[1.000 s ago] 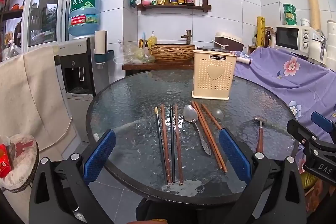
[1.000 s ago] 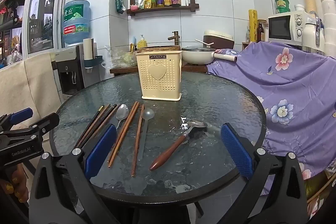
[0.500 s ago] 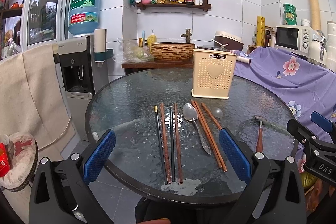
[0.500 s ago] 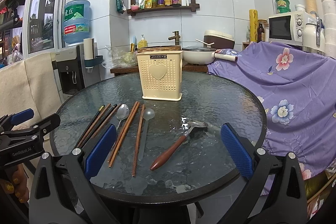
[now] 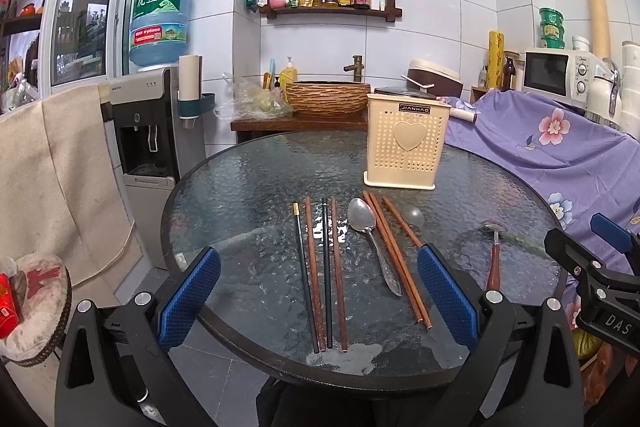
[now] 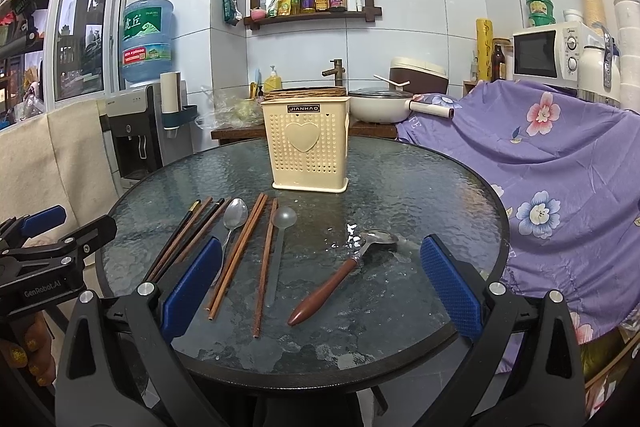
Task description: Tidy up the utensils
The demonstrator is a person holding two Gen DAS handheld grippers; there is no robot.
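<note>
cream holder (image 6: pixel 307 150) upright on table (image 6: pixel 420 187), contents unseen; both grippers (image 5: pixel 318 297) (image 6: pixel 320 293) wide, empty.

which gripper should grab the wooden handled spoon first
Probably right. The right gripper is open with the wooden-handled spoon lying between its fingers. From the left gripper, also open, that spoon sits off to the right, with chopsticks ahead.
</note>
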